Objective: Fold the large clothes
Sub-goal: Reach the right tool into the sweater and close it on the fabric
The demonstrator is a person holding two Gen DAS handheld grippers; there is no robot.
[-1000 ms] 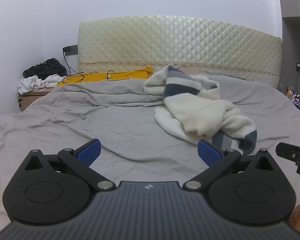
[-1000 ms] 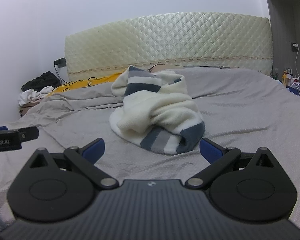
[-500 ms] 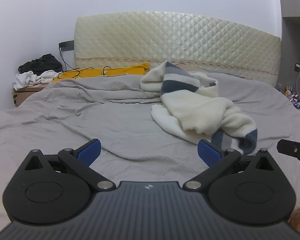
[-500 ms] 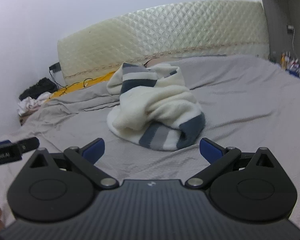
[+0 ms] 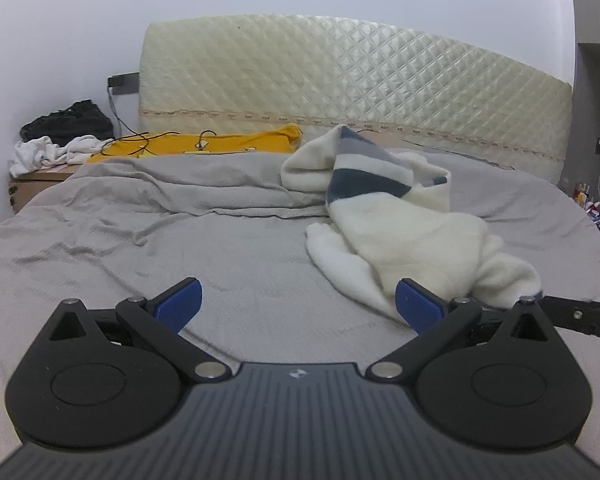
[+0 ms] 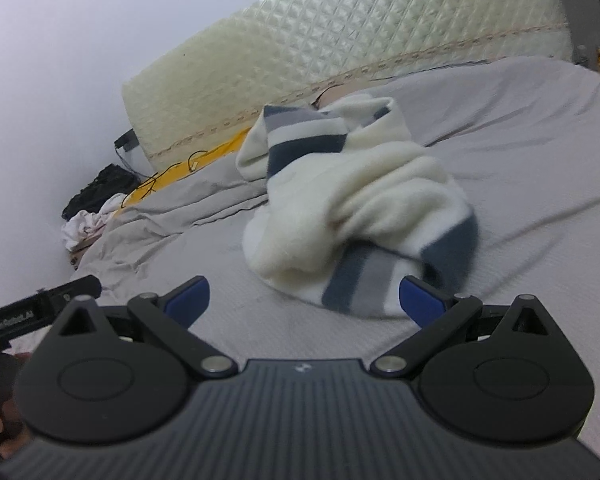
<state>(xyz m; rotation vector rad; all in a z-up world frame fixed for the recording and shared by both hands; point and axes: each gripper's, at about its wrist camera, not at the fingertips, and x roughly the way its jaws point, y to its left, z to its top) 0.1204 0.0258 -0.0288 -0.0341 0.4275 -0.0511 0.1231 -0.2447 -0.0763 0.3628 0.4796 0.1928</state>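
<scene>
Here's the sweater (image 5: 404,232), cream with navy and grey stripes, lying in a rumpled heap on the grey bed (image 5: 180,248), a little right of centre and short of the headboard (image 5: 340,80). Nothing folded yet, this looks like the approach, the very first step

Left gripper (image 5: 298,300) hovers low over the sheet with its blue pads spread wide, nothing between them, the heap's near edge just beside its right pad. Right gripper (image 6: 304,298) is tilted, jaws equally wide and empty, and the striped hem of the heap sits right ahead, close to its right pad (image 6: 420,300)

By my reading, the next move calls for finding a real edge in that bundle, hem or shoulder, one for each gripper, then pinching and lifting to shake it out flat before any fold. The fleece looks thick and bunched, so a pinch could catch more than one layer. Off to the left, a yellow cloth (image 5: 204,146) and cables stay well apart from the action
</scene>
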